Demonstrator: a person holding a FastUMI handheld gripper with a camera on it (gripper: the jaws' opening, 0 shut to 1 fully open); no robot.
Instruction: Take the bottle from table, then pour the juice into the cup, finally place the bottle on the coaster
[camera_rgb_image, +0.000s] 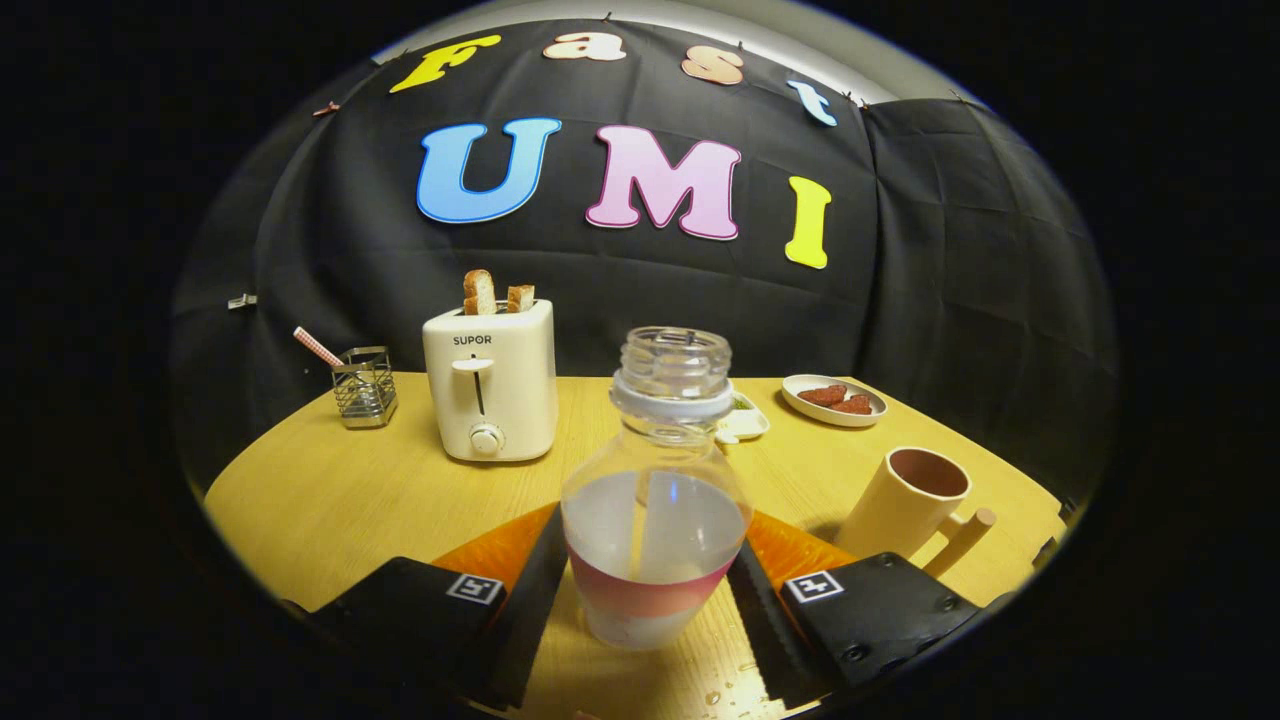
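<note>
Bottle (655, 490), uncapped and upright, is sitting between the fingers of my hand-held gripper (648, 590), which I am closing low on its body so it stays level, while the cup (910, 505) is waiting just right on the desk (320, 490).

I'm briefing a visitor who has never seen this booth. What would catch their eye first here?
The open clear bottle, partly filled with liquid, stands between the gripper fingers, which press on its sides. Beyond it to the left a cream toaster holds two toast slices; a tan cup stands right of the bottle.
</note>
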